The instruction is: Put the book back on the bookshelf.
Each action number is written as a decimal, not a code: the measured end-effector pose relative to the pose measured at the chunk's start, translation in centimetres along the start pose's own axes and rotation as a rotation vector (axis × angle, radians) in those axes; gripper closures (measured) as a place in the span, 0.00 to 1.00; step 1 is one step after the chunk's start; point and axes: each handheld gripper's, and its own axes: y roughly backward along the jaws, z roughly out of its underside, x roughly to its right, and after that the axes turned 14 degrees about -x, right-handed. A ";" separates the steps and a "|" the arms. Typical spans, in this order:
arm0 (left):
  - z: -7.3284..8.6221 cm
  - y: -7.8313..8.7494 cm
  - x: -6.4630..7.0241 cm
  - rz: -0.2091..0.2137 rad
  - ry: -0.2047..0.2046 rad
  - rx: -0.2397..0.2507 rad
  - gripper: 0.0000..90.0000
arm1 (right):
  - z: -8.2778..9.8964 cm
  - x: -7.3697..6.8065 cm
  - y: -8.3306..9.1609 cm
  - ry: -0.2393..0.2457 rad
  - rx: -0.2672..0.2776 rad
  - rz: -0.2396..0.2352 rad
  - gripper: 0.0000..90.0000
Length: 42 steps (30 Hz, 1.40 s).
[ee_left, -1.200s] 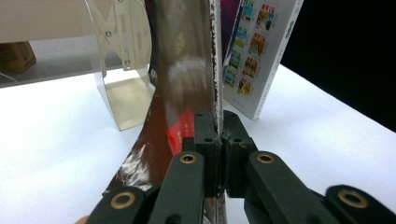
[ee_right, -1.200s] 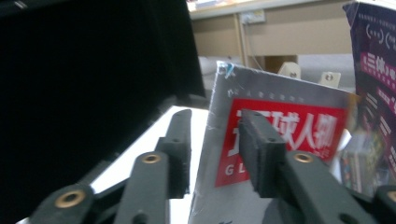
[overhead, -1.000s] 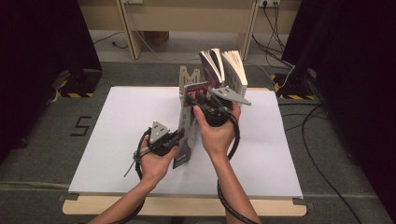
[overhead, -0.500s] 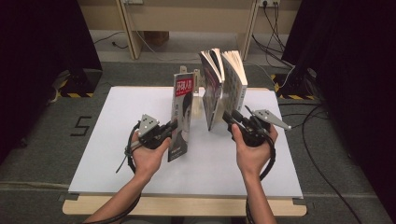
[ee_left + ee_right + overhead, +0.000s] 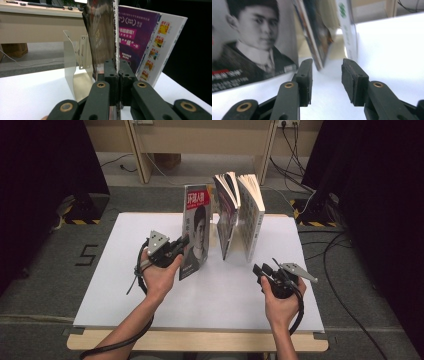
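Left gripper [image 5: 184, 241]: clamped on the lower edge of the portrait book [image 5: 196, 227], jaws pinched tight with the cover between the pads; in the left gripper view [image 5: 117, 71] the book's edge rises straight up out of the closed jaws.
Portrait book: upright, tilted slightly, to the left of the two standing books, its portrait cover facing the person; the lower corner hangs just above the table [image 5: 125, 285] beside the left hand [image 5: 159, 275].
Right gripper [image 5: 259, 271]: jaws parted with nothing between them, hanging low over the table near its right front; in the right gripper view [image 5: 327, 75] only white table shows in the gap.
Right gripper to books: apart from them; its jaws point toward the foot of the standing books [image 5: 239, 215], and the portrait book [image 5: 249, 37] lies off to the left of its line.
Standing books: two, fanned open at the top, upright at the table's back middle, close beside the held book but not clearly touching it.
Bookend [image 5: 71, 67]: pale metal plate standing behind the held book in the left gripper view.
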 end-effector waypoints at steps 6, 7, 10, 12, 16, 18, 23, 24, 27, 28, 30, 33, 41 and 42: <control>-0.2 -0.8 -0.2 -0.020 -0.004 0.024 0.96 | 1.2 1.2 -0.8 -0.013 -0.026 0.028 0.68; -0.2 -1.0 -0.3 -0.023 -0.003 0.032 0.97 | 1.2 1.2 -0.8 -0.020 -0.028 0.028 0.68; -0.3 -1.4 -0.6 -0.034 0.000 0.052 0.97 | 1.3 1.4 -0.9 -0.019 -0.029 0.036 0.68; -0.3 -1.7 -0.8 -0.041 0.001 0.059 0.97 | 1.3 1.5 -1.1 -0.018 -0.031 0.038 0.68; -0.5 -2.4 -1.0 -0.054 0.002 0.084 0.97 | 1.5 1.6 -1.3 -0.018 -0.041 0.040 0.68; -0.7 -2.8 -1.0 -0.063 0.004 0.094 0.96 | 1.5 1.6 -1.4 -0.023 -0.044 0.042 0.68; -1.0 -4.1 -1.1 -0.091 -0.007 0.120 0.96 | 1.6 1.8 -1.5 -0.019 -0.047 0.043 0.68; -1.1 -4.3 -1.1 -0.095 -0.008 0.123 0.96 | 1.6 1.8 -1.6 -0.019 -0.044 0.044 0.68; -1.1 -5.1 -1.1 -0.098 -0.006 0.144 0.96 | 1.8 1.9 -1.7 -0.019 -0.054 0.045 0.68; -1.1 -5.4 -1.1 -0.103 -0.006 0.149 0.96 | 1.8 1.9 -1.8 -0.015 -0.054 0.049 0.68; -1.2 -6.1 -1.1 -0.107 -0.004 0.158 0.96 | 1.9 2.0 -1.9 -0.014 -0.058 0.050 0.68; -1.1 -7.0 -1.2 -0.121 -0.011 0.171 0.96 | 2.0 2.0 -2.0 -0.008 -0.060 0.058 0.68; -0.4 -7.7 -1.2 -0.149 -0.062 0.203 0.96 | 2.2 2.2 -2.2 -0.009 -0.070 0.062 0.68; -0.2 -7.6 -1.3 -0.149 -0.070 0.198 0.96 | 2.2 2.2 -2.2 -0.009 -0.069 0.063 0.68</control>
